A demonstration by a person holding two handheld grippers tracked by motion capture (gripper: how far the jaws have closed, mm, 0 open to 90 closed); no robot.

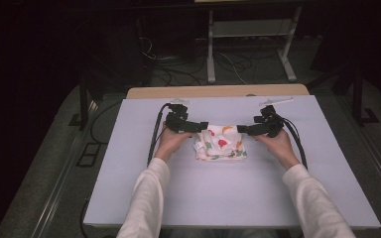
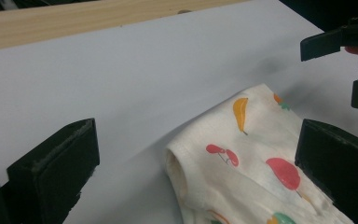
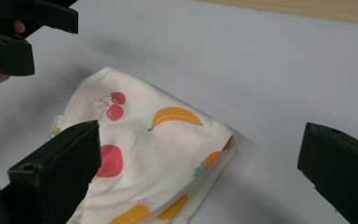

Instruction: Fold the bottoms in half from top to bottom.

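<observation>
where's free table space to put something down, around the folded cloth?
Bare table: the wide strip between the folded cloth and the near edge, both outer sides, and the far strip up to the wooden edge. Crowded only at the cloth, flanked by the open left gripper and right gripper.

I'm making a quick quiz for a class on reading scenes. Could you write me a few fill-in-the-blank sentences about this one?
1. The folded cloth is printed with ____.
2. The jaws of the left gripper and the right gripper stand ____.
3. The cloth lies ____ the two grippers on the table.

Missing words: fruit; open; between
</observation>
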